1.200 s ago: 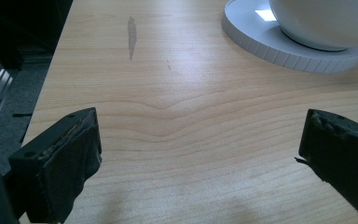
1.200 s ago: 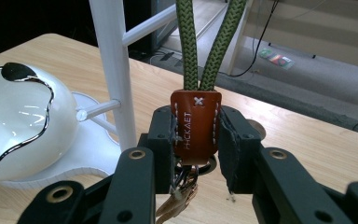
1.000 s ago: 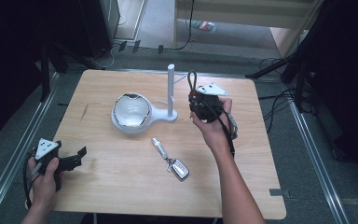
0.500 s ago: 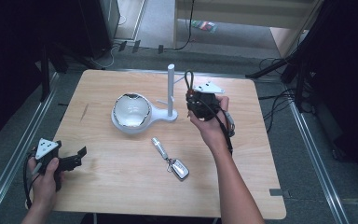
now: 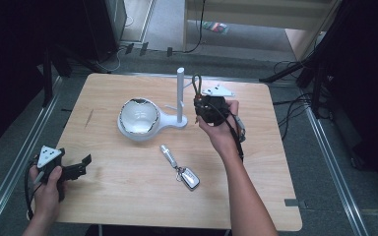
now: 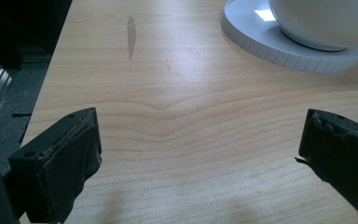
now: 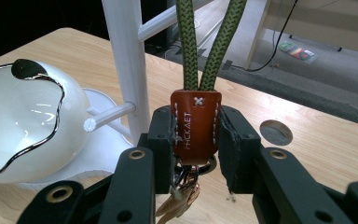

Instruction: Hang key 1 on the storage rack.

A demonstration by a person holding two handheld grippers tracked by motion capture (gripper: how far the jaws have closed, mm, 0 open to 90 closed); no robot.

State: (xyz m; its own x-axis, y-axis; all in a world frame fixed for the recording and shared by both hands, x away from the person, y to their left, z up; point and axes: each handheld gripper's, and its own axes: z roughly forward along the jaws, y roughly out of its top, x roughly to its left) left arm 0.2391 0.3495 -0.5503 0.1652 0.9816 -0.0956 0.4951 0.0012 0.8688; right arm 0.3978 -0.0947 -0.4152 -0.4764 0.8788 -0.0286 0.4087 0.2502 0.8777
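R gripper (image 7: 196,135) barely moved; clamps keychain (image 7: 196,126), keys underneath.

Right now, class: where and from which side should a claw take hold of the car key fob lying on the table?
Grip the car key fob across its narrow sides, coming straight down from above: it lies flat on the table, with open wood either side. The left claw is open and free.

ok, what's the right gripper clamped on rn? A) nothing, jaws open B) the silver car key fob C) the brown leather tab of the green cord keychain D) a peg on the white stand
C: in the right gripper view the right gripper has its jaws pressed on both sides of the brown leather tab, with the green cord loop rising above it beside the white stand.
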